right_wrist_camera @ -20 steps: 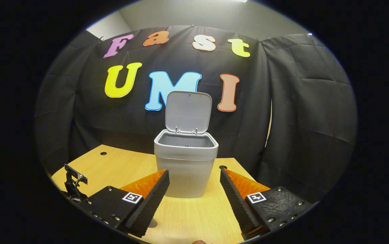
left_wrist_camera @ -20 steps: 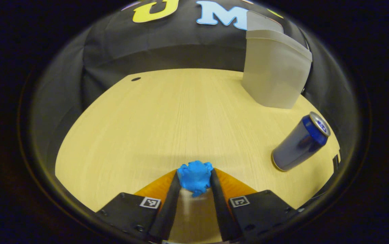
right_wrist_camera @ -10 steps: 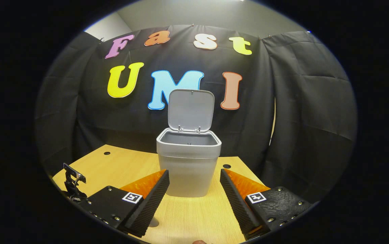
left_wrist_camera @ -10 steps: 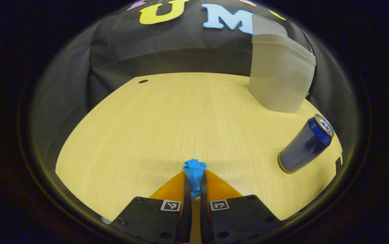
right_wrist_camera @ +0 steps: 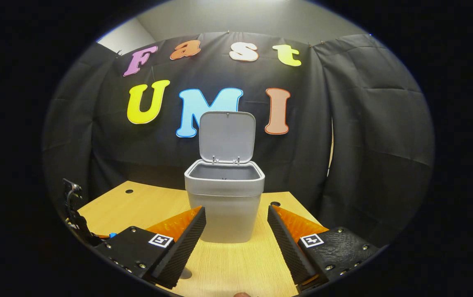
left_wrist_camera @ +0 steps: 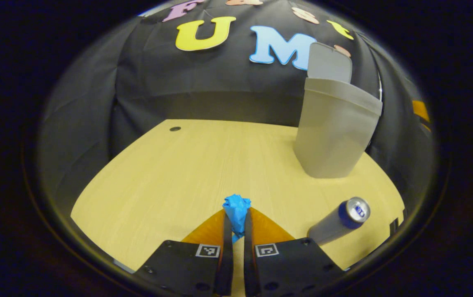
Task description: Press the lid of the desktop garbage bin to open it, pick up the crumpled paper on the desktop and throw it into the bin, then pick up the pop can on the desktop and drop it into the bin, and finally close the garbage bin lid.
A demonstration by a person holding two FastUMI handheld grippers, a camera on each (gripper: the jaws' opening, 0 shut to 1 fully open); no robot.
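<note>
In the left gripper view my left gripper [left_wrist_camera: 236, 222] is shut on the crumpled blue paper [left_wrist_camera: 236, 208], held above the wooden desktop [left_wrist_camera: 187, 173]. A blue and silver pop can [left_wrist_camera: 339, 220] stands to its right. The grey garbage bin [left_wrist_camera: 333, 128] stands at the back right with its lid [left_wrist_camera: 330, 62] raised. In the right gripper view my right gripper [right_wrist_camera: 236, 231] is open with nothing between its fingers. It faces the open bin [right_wrist_camera: 224, 200], whose lid [right_wrist_camera: 227, 136] stands upright. The left gripper [right_wrist_camera: 75, 210] shows at the far left edge there.
The desktop [right_wrist_camera: 236, 264] has small round holes [left_wrist_camera: 175, 128] near its back edge. Black cloth closes off the back and both sides. Bare wood lies between my left gripper and the bin.
My left gripper closed on the blue paper and lifted it, so the can and bin now look lower and farther off. My right gripper stayed open, shifting only slightly.
</note>
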